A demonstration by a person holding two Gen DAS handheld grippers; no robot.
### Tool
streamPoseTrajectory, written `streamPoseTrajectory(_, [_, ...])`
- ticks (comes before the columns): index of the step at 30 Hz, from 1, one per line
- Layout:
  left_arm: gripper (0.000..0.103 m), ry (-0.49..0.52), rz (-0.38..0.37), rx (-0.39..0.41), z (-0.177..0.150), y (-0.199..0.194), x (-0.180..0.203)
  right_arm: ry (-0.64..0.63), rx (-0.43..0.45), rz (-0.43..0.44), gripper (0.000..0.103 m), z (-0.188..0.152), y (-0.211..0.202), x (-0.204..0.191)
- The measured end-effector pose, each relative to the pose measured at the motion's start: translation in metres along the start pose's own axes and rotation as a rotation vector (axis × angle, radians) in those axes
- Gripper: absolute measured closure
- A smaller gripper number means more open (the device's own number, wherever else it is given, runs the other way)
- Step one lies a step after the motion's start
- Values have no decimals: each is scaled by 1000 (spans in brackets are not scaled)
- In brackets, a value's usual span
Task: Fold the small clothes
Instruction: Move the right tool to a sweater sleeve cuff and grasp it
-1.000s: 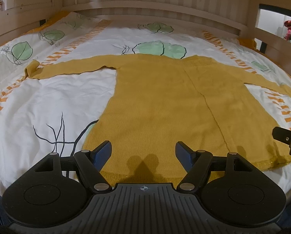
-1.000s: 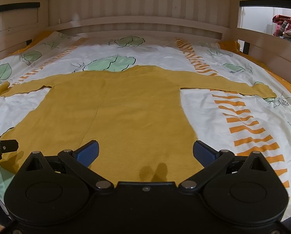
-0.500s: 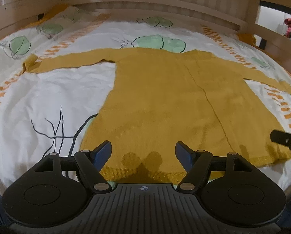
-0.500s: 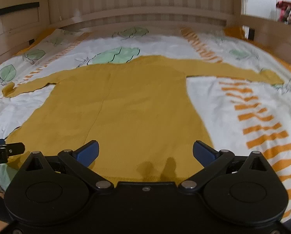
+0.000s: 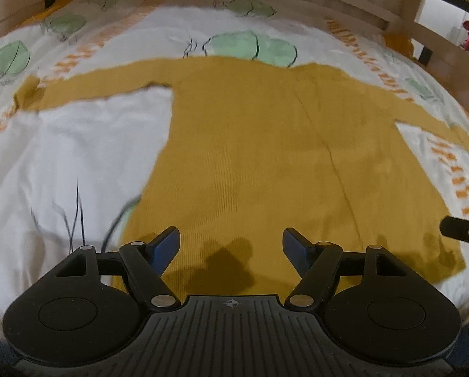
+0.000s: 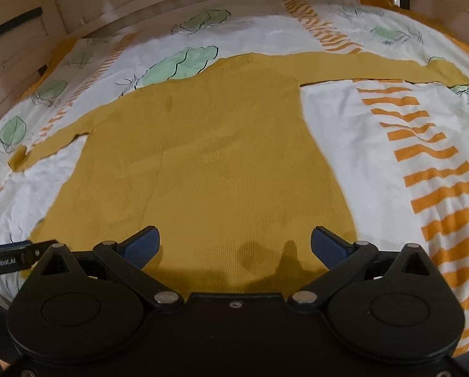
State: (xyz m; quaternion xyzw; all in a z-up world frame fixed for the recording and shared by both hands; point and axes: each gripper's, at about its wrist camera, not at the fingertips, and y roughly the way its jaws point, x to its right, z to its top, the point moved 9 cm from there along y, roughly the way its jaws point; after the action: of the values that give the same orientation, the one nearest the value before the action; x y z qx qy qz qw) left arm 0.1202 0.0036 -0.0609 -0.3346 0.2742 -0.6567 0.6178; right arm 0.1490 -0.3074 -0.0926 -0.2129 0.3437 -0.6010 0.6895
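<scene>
A mustard-yellow long-sleeved knit top lies flat on the bed, sleeves spread to both sides, hem nearest me. It also shows in the right wrist view. My left gripper is open and empty above the hem's left part. My right gripper is open and empty above the hem's right part. The left sleeve cuff is folded over. The right sleeve reaches out to the right.
The bed has a white duvet with green leaves and orange stripes. A wooden headboard and side rails surround it. The other gripper's tip shows at each view's edge.
Both grippers have tilted down and moved closer over the hem. The right view has rotated, so the top looks slanted. The top itself has not moved.
</scene>
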Motion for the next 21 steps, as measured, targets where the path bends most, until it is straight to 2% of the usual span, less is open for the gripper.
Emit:
streamPoseTrajectory(5, [32, -6, 6, 12, 45, 17, 3, 21, -27, 5, 1, 34, 9, 11])
streamPoseTrajectory(10, [32, 2, 27, 45, 88, 41, 6, 33, -87, -34, 1, 72, 32, 36])
streamPoseTrajectory(12, [32, 6, 37, 46, 101, 55, 8, 40, -86, -48, 1, 90, 40, 50])
streamPoseTrajectory(17, [32, 20, 83, 28, 128, 96, 11, 58, -52, -128, 1, 136, 59, 101])
streamPoseTrajectory(21, [32, 23, 119, 19, 143, 127, 15, 109, -26, -187, 1, 170, 74, 157])
